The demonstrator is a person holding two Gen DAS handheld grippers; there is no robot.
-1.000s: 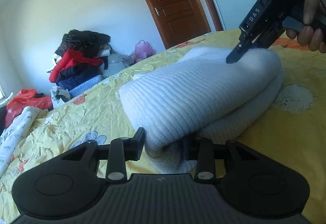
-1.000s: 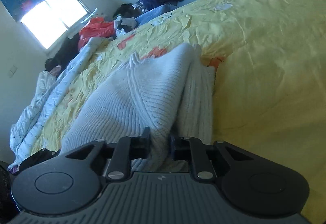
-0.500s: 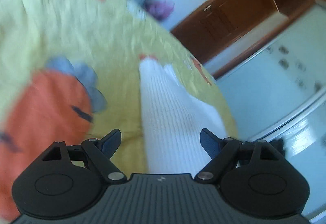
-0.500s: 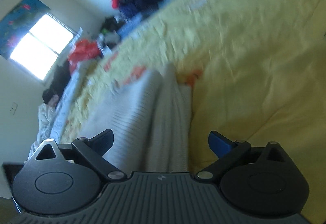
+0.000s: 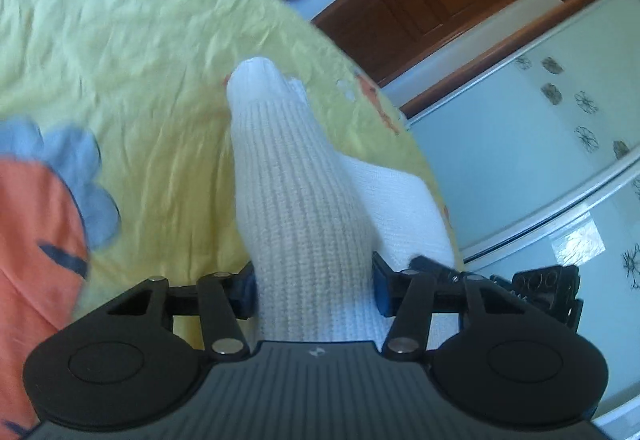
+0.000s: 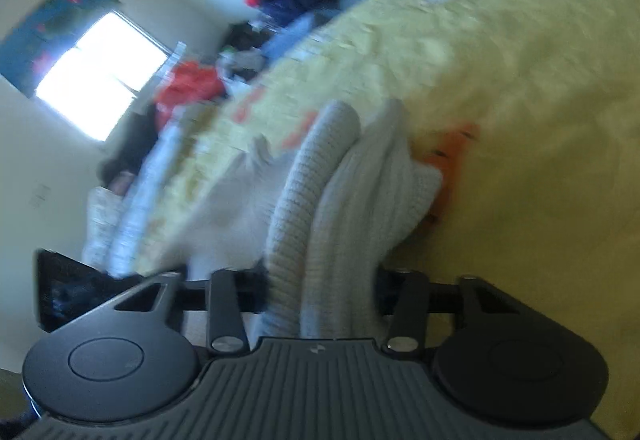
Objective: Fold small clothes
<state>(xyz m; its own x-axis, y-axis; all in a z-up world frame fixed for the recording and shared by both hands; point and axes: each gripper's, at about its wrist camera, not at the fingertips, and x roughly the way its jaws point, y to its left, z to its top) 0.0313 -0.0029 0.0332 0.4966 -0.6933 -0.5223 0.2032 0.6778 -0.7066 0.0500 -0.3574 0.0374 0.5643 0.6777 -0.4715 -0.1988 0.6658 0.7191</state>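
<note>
Both tongs (image 5: 314, 292) (image 6: 322, 290) reclosed around sweater (image 5: 296, 199).

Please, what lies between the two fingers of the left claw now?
In the left wrist view, the folded white knit sweater fills the gap of the left claw; both fingers press against it.

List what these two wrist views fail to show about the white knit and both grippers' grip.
- Left wrist: white knit near end hidden behind left gripper body.
- Right wrist: motion blur smears white knit layers at right gripper.
- Neither view shows the whole garment.
</note>
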